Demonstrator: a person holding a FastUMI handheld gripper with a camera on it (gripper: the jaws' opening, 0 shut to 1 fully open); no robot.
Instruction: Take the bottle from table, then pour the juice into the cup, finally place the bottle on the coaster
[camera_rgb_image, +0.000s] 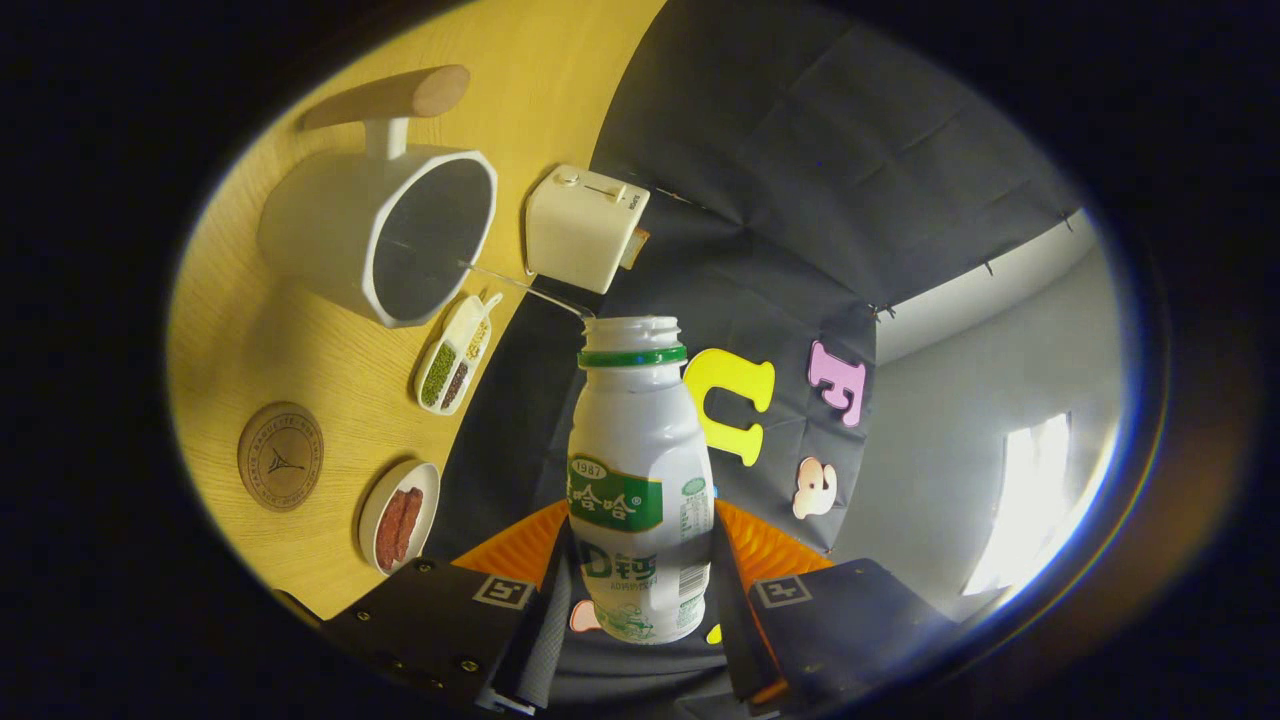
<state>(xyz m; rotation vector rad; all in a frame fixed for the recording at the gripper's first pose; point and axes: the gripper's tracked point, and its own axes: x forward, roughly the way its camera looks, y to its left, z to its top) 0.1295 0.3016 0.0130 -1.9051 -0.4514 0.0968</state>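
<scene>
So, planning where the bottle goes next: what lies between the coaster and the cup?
In the gripper view, bare wooden table separates coaster and cup.

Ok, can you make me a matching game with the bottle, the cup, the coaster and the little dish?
Things:
1. bottle
2. cup
3. coaster
4. little dish

Descriptions:
A. white, with a wooden handle
B. holds dark red strips
C. gripped between the jaws of the gripper, cap off
D. round, brown and flat on the table

Pairs: 1-C, 2-A, 3-D, 4-B
</scene>
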